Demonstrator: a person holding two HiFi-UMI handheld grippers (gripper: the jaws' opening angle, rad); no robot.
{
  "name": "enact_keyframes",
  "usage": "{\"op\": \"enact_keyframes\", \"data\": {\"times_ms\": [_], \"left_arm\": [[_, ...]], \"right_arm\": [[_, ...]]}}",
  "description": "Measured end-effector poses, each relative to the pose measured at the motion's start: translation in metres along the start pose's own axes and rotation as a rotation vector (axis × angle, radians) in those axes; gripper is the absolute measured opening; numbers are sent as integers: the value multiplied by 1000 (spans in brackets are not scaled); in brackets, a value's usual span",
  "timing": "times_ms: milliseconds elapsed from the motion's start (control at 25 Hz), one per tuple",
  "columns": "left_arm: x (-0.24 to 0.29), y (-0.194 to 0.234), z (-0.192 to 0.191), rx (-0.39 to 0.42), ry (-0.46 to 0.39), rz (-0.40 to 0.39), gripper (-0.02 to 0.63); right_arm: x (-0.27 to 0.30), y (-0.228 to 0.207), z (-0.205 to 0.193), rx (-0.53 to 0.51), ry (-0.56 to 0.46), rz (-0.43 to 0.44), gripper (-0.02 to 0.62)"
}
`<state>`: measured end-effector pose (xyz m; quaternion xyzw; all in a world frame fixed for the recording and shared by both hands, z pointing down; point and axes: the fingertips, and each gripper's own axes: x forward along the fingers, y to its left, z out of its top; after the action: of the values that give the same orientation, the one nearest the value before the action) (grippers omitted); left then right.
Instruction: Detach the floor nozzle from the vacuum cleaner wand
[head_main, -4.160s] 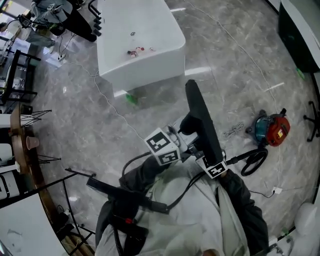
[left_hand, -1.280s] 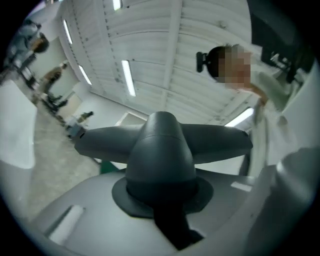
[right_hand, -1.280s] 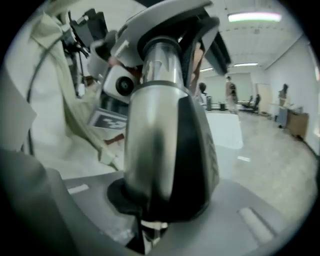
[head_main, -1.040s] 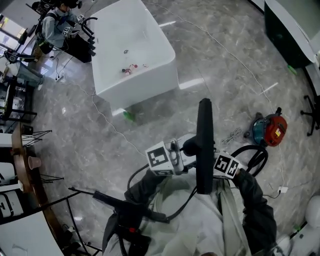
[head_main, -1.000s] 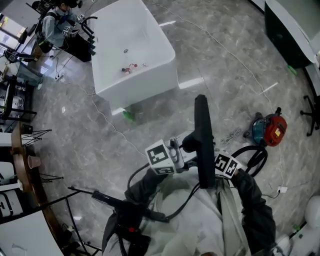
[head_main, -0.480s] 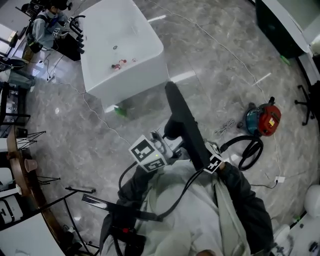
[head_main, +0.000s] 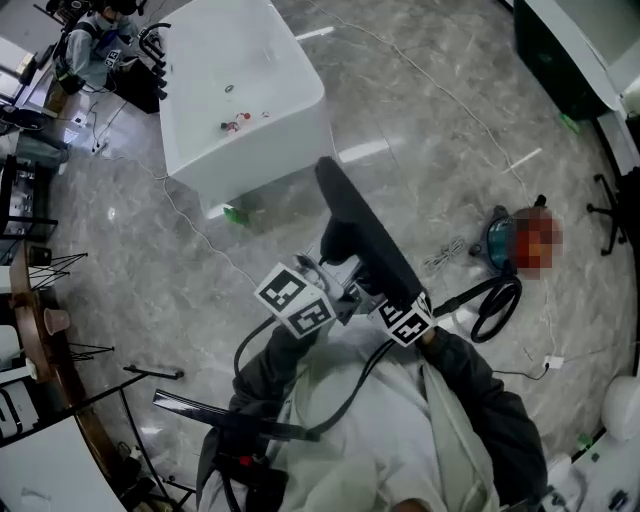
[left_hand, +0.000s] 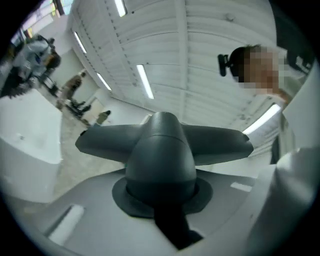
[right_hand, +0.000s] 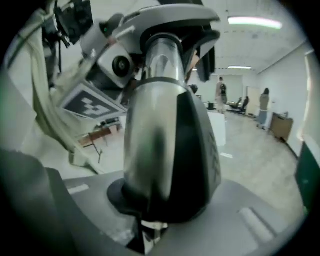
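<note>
Right gripper (right_hand: 155, 220), close at the chest: jaws pinch the wand (right_hand: 150, 145). Left gripper (left_hand: 165, 215) beside it: jaws clamp the neck of the floor nozzle (left_hand: 162, 142). Nozzle held off the grey floor (head_main: 450, 120), bar slanting away. Beyond, white table (head_main: 240, 90).

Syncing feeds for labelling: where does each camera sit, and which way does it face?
Left gripper view: on the left gripper, clamped on the nozzle, facing the ceiling; the person's head shows.
Right gripper view: on the right gripper, jaws just tightened on the wand, facing the left gripper.
Head view: on the person's head, looking steeply down at floor and table; sleeves, both grippers show.
Shared: head and left gripper views both show the nozzle.
</note>
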<state>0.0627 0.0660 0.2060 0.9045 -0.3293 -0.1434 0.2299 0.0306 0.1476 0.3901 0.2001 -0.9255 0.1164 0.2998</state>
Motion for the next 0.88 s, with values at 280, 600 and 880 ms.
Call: {"op": "enact_keyframes", "data": {"times_ms": [280,600,880], "left_arm": [[-4,-18,-9,44,7,-100,74],[2,-56,-15,47,-31,-348,72],[2,-6,-14,33,-31,20,72]], "right_arm": [[-1,11,-13,-74,11,118,86],[-27,31,-25,-129,1,420,89],[-5,6,-42,-144,66,191,98]]}}
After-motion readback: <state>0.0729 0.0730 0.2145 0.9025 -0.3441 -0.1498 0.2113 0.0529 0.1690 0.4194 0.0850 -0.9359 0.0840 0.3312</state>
